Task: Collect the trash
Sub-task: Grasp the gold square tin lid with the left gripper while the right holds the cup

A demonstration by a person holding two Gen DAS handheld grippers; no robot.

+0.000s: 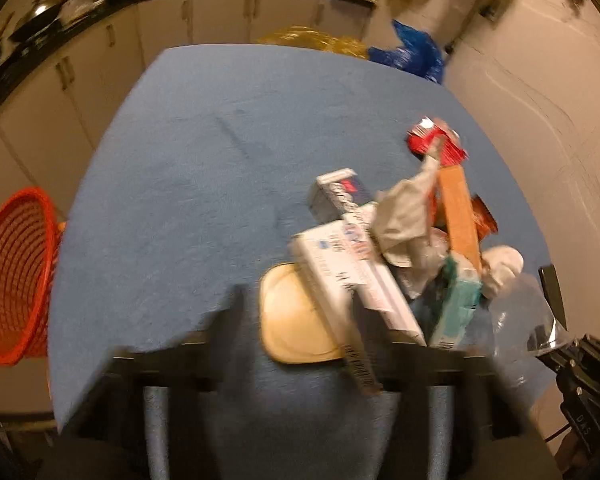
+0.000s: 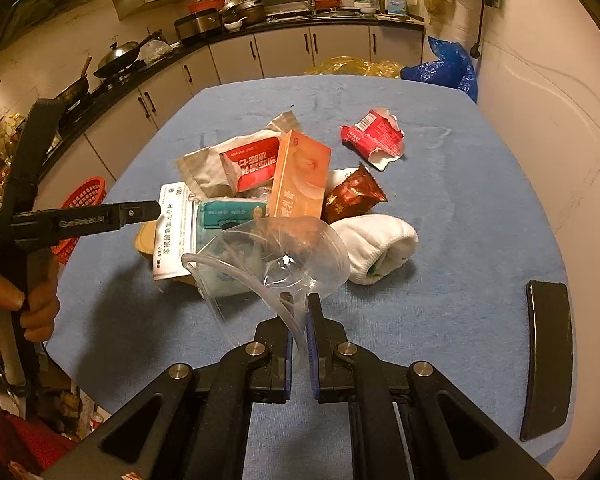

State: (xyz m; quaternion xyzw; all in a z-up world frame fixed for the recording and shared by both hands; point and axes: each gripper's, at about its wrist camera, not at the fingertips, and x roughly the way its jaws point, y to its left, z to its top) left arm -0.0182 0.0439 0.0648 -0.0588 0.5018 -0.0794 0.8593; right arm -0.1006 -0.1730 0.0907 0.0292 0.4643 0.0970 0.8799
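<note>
pinching a clear plastic bag (image 2: 276, 252) between the right fingers (image 2: 314, 320).

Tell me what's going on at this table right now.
A person holding two handheld grippers is clearing trash from a blue table. The right gripper is shut on a clear plastic piece, lifted just in front of the trash pile. The left gripper is open at the pile's edge. A red basket sits beside the table.
</note>
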